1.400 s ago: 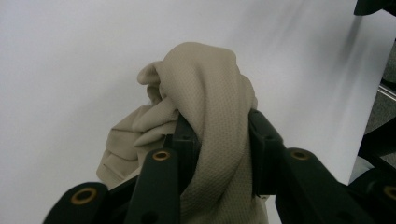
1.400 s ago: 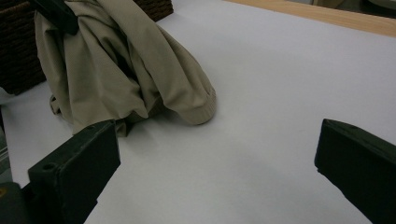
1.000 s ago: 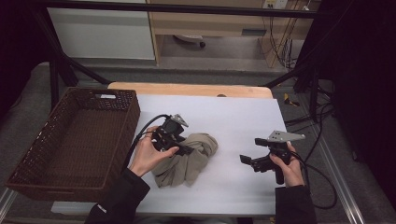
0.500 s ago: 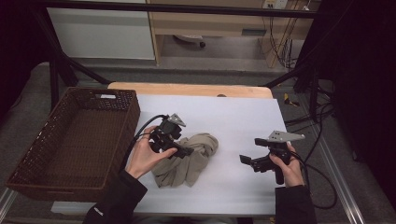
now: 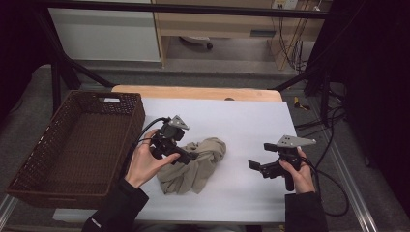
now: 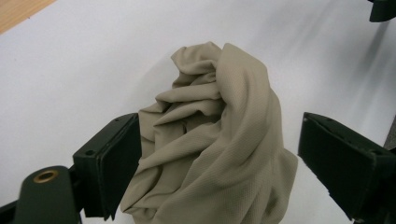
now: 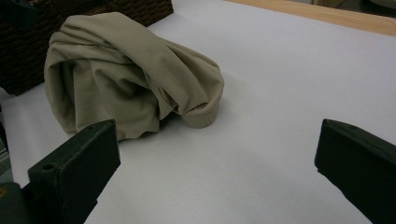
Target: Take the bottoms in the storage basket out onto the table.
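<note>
Left gripper [image 5: 186, 155]: jaws just been opening, now wide, straddling crumpled beige cloth [image 6: 219, 140], left pad touching, right clear. Right gripper [image 5: 258, 166]: wide, empty, held level, cloth well ahead.

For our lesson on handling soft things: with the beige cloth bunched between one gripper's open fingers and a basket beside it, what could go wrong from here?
1. The left gripper has just been opening around the crumpled beige cloth; closing again may pinch only one fold, so the rest could trail.
2. The cloth might snag on the wicker basket rim.
3. The right gripper stands apart, open, giving no support.
</note>
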Motion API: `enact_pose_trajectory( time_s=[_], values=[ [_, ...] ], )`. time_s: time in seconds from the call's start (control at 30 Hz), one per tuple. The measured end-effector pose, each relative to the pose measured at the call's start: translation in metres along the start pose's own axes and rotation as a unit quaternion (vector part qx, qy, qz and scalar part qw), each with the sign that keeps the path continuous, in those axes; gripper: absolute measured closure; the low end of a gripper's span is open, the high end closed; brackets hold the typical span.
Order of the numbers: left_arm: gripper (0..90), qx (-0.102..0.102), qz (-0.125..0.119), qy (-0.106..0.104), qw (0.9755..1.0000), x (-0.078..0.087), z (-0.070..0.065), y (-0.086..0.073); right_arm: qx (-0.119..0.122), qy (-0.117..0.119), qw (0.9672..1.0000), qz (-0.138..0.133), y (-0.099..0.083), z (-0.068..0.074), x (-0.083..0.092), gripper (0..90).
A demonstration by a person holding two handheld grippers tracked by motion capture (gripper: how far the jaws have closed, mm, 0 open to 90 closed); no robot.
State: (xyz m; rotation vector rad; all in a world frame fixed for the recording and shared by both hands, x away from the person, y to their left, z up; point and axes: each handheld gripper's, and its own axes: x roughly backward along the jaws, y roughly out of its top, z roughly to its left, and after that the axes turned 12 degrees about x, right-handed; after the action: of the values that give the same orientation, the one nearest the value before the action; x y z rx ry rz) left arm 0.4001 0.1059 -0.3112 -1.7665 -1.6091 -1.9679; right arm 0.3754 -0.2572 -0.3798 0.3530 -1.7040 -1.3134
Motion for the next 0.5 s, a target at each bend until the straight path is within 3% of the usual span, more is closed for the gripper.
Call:
enact_pose_trajectory(
  time_s=[0.5],
  values=[
    [12.1, -0.006, -0.011, 0.005, 0.9999, 0.023, -0.004, -0.001, 0.002, -0.001, 1.0, -0.003, 0.0, 0.0, 0.001, 0.7]
  ],
)
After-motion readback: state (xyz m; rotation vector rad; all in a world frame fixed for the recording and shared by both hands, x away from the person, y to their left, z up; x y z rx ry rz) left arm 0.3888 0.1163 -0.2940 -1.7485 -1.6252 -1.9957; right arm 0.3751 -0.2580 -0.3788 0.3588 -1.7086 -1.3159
